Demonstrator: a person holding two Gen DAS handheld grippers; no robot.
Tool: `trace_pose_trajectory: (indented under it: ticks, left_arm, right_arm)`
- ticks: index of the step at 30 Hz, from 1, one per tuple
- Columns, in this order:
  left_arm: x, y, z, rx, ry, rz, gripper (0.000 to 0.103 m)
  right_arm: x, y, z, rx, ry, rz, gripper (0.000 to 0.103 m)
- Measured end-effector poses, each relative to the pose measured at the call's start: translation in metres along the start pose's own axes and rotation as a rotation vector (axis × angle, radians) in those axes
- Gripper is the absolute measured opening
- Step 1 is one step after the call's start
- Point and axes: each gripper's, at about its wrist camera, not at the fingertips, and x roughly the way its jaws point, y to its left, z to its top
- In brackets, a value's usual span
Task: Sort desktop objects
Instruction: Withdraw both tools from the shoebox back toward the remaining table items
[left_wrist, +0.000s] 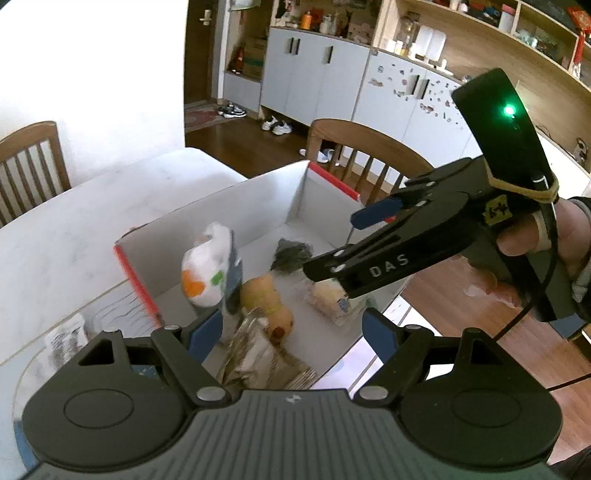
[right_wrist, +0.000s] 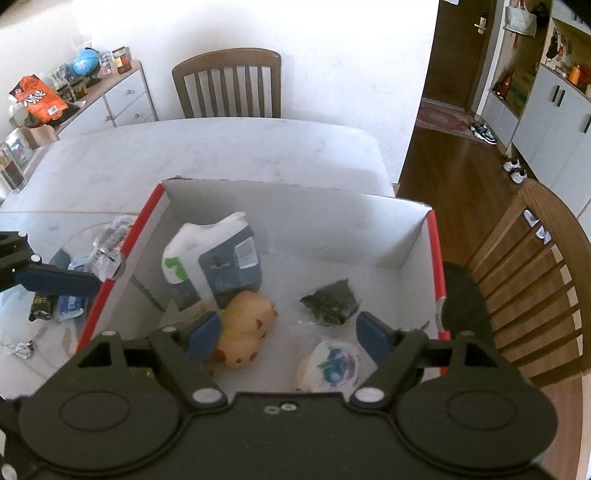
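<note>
Hovering over the box (right_wrist: 413, 236), both the left gripper (left_wrist: 291, 328) and right gripper (right_wrist: 284, 332) stood open and empty. Judged next: fetching the loose packets (right_wrist: 70, 306) left on the table (right_wrist: 221, 155).

White box (right_wrist: 288, 221), red rims; yellow toy (right_wrist: 247, 328).

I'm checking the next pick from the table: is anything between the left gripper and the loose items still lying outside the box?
In the right wrist view the left gripper, jaws open and empty, hangs over the loose packets on the table. Nothing visible lies between. The box wall stands beside them, toward the box.
</note>
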Motion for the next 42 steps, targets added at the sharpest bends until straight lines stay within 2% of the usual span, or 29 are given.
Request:
trace_pose_trajectory:
  ticks: [11, 27, 42]
  left_arm:
    - [-0.043, 0.029, -0.028, -0.051, -0.04, 0.006, 0.084]
    - [-0.103, 0.088, -0.083, -0.081, -0.067, 0.031, 0.087]
    - [-0.128, 0.149, -0.129, -0.11, -0.056, 0.06, 0.087]
  right_arm:
    - [-0.021, 0.04, -0.001, 0.03, -0.036, 0.016, 0.084]
    - [-0.028, 0.139, 0.001, 0.008, -0.059, 0.046, 0.087]
    - [-0.026, 0.205, -0.007, 0.007, -0.082, 0.06, 0.088]
